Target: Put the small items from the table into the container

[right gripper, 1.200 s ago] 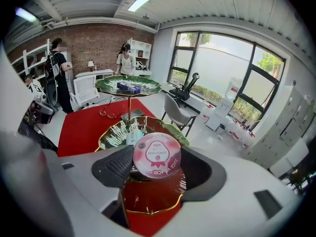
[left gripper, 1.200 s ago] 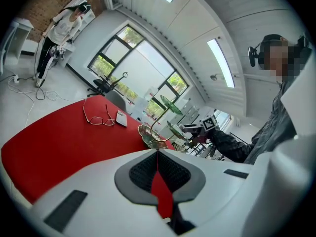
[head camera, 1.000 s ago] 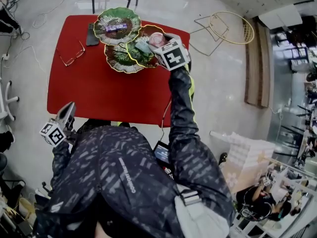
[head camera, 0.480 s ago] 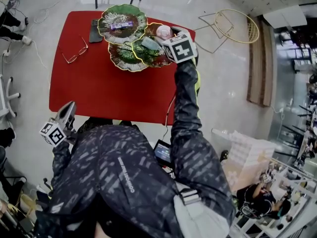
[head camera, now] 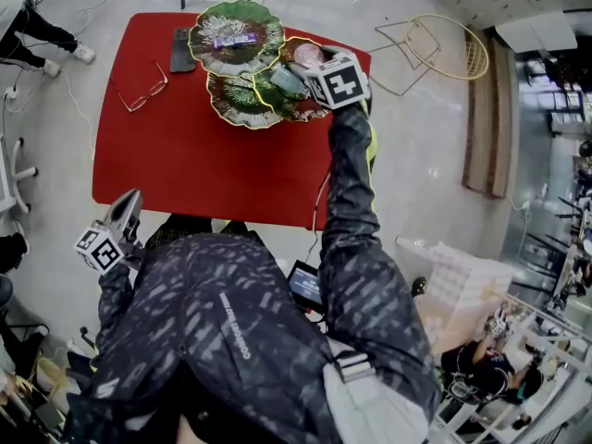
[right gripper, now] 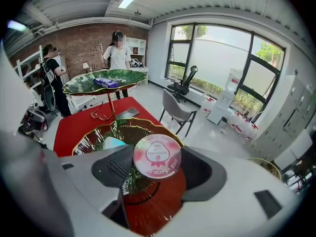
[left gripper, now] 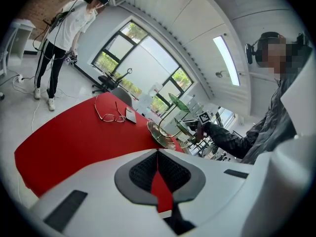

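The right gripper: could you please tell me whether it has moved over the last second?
Yes, slightly. Shut on the pink-lidded tub, the right gripper has edged away from the person, toward the far edge of the red table.

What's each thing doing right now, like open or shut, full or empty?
Left gripper: shut, empty.
Right gripper: shut on the pink-lidded cup, over the red-brown dish.
Top green dish: holds a purple packet.
Glasses: lying on the red table.
Phone: lying flat.

Brick wall (right gripper: 81, 39), big windows (right gripper: 222, 58)
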The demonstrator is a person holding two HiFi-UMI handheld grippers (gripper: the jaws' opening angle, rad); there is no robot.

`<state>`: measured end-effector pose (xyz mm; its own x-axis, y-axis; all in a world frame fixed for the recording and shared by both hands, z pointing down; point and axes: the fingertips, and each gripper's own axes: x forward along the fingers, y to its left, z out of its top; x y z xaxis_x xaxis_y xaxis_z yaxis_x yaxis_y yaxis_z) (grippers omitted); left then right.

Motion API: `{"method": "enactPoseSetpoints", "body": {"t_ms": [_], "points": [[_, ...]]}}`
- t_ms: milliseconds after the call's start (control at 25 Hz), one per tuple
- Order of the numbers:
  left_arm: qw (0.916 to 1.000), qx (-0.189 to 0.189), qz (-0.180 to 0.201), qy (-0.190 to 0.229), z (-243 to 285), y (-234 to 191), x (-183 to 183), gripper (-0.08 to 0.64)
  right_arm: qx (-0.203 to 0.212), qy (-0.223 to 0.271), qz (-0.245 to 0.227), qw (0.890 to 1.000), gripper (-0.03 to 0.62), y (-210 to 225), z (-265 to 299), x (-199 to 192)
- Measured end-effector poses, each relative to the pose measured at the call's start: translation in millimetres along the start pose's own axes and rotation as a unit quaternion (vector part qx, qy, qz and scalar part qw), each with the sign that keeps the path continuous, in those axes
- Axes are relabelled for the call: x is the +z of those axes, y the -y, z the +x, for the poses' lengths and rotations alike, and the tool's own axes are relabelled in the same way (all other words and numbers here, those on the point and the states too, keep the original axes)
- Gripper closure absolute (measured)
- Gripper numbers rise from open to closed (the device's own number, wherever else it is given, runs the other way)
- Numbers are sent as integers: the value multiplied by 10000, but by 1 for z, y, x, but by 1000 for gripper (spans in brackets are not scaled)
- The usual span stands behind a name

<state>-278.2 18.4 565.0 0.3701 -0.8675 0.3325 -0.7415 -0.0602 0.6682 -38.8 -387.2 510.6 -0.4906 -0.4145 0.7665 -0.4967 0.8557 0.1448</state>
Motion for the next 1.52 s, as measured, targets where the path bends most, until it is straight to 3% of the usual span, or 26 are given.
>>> {"method": "enactPoseSetpoints", "body": {"t_ms": [480, 880, 1160, 1240, 1360, 1520], "points": [[10000, -14, 37, 67, -1, -3, 0, 549, 46, -135, -45, 9999, 296, -2, 2, -15], [9990, -229, 367, 116, 2, 33, 3, 548, -299, 602, 65, 9977, 296, -19, -66, -22], [9976, -187, 633, 230, -16, 58, -14, 548, -20, 1090, 421, 9932, 307, -74, -102, -70], [9974, -137, 652, 268, -26, 65, -21, 548, 46, 1106, 474, 9927, 331, -88, -111, -84], [9976, -64, 624, 293, -42, 75, -34, 549, 20, 1225, 512, 9911, 503, -103, -127, -99], [9979, 29, 595, 241, -60, 84, -50, 549, 133, 1306, 631, 9893, 540, -124, -139, -115]]}}
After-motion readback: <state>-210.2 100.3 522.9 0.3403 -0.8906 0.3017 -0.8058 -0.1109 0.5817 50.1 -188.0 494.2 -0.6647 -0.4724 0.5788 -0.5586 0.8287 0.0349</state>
